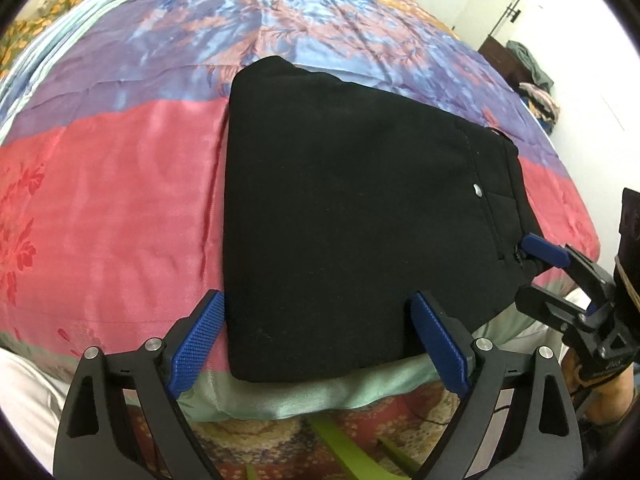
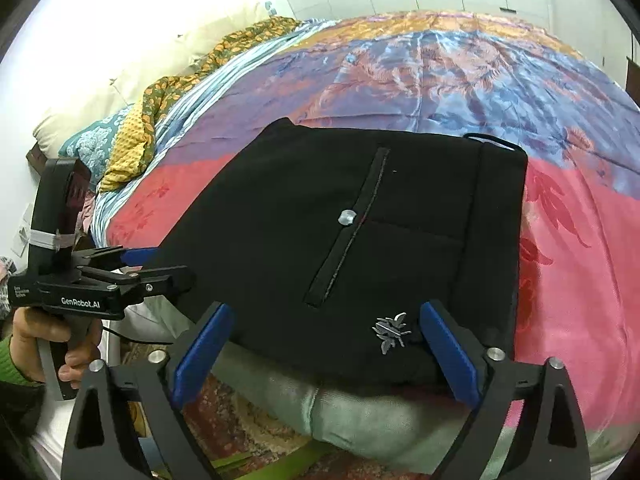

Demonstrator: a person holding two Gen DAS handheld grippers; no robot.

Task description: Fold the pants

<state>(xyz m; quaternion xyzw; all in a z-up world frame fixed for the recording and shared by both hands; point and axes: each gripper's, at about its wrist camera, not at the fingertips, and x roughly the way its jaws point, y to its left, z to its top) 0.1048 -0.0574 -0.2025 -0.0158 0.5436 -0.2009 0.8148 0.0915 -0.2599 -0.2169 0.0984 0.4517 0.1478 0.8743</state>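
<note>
- Black pants [image 1: 352, 216] lie as a compact folded stack on the near edge of the bed's bedspread [image 1: 104, 208], waistband to the right.
- My left gripper [image 1: 320, 340] is spread wide over the stack's near left corner, nothing pinched.
- My right gripper [image 2: 324, 350] is also spread, straddling the near edge by the silver emblem [image 2: 390, 332], holding nothing.
- Cloth looks soft, light, limp and thick in layers; it'd sag if lifted by one corner.
- Best hold, I judge: pinch all layers at the near corners.
- No containers in view.
</note>
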